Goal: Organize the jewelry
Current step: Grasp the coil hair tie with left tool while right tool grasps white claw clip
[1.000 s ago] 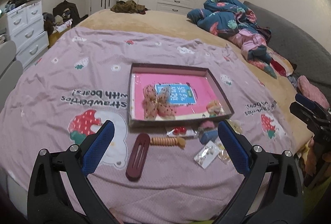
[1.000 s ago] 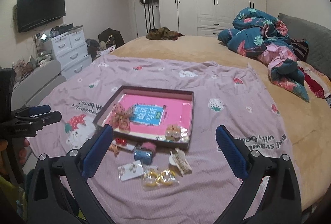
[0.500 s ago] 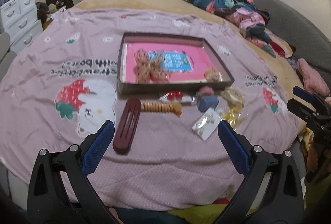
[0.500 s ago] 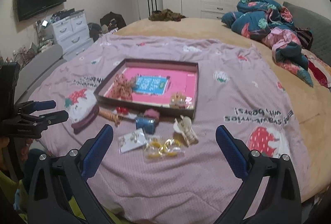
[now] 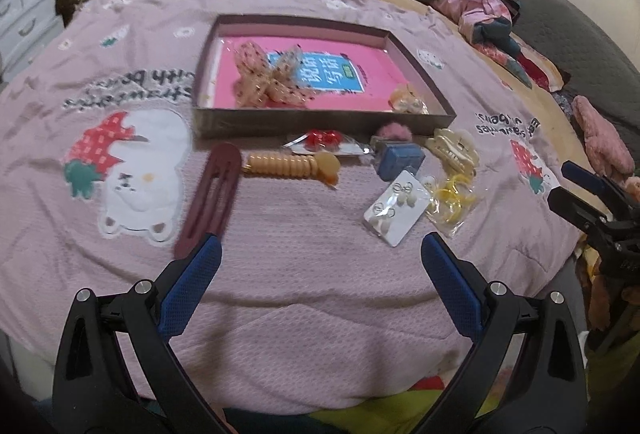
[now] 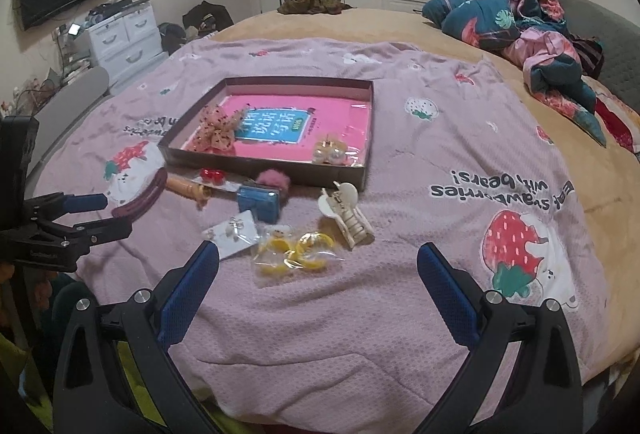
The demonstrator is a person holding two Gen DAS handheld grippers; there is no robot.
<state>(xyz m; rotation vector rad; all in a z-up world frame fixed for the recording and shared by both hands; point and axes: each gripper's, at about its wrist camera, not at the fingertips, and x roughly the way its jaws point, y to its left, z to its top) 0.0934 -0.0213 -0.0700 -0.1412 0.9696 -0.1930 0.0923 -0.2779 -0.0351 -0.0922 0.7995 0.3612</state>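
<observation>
A bed (image 6: 400,21) filled the scene, its near part covered by a lilac strawberry-print blanket (image 5: 304,266). On the blanket sat a shallow brown tray (image 5: 320,123) with a pink liner, holding a beige mesh bow (image 5: 266,75) at its left and a small pearl clip (image 6: 329,153) at its near right corner. Just in front of the tray lay the loose pieces: a maroon hair clip (image 5: 210,199) on the left, an orange ribbed clip (image 5: 292,163), a red bow in a packet (image 5: 322,139), a pink pompom (image 5: 390,131), a blue box (image 5: 400,161), a cream claw clip (image 6: 348,218), an earring card (image 5: 394,211) and yellow hoops in a bag (image 6: 296,250). The left tongs (image 5: 320,262) and right tongs (image 6: 318,262) both hovered spread and empty above the blanket's near edge.
</observation>
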